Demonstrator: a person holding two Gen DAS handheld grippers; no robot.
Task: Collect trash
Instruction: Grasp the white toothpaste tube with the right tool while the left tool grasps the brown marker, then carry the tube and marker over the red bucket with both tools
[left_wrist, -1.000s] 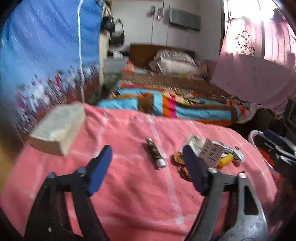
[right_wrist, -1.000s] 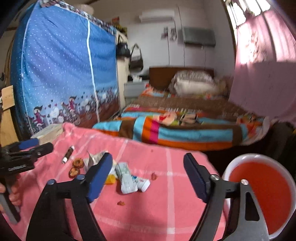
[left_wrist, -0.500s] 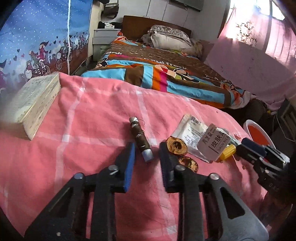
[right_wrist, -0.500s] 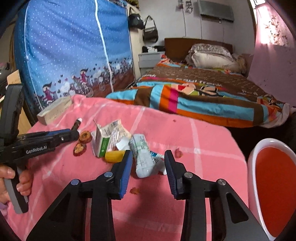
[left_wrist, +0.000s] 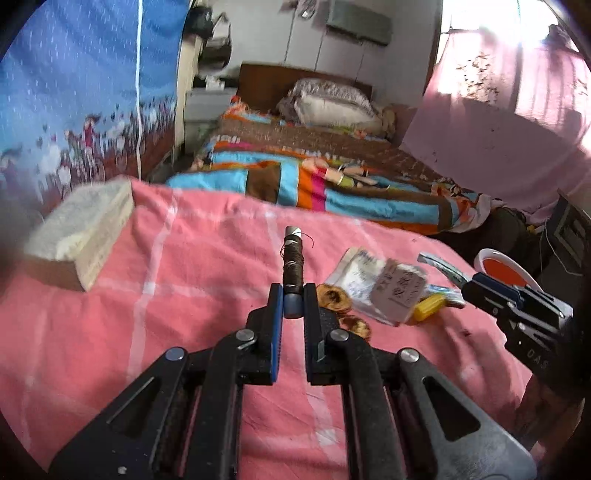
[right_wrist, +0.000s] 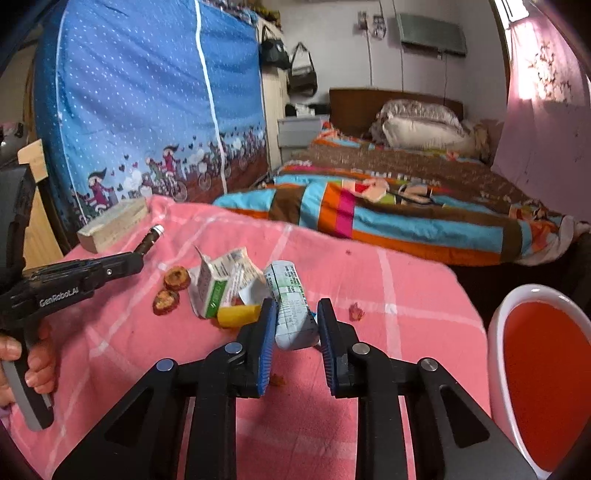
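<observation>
Pink checked cloth (left_wrist: 192, 295) covers the table; on it the left gripper (left_wrist: 293, 295) pinches a brown thread spool (left_wrist: 293, 264), while the right gripper (right_wrist: 296, 319) clamps a crumpled tube (right_wrist: 291, 306) beside the red bin (right_wrist: 546, 380).

I see a soft matt pink cloth (right_wrist: 369, 280) on the table, a rough wooden block (left_wrist: 79, 236), crumpled paper cartons (right_wrist: 218, 280), and a glossy plastic bin (right_wrist: 496, 332).
</observation>
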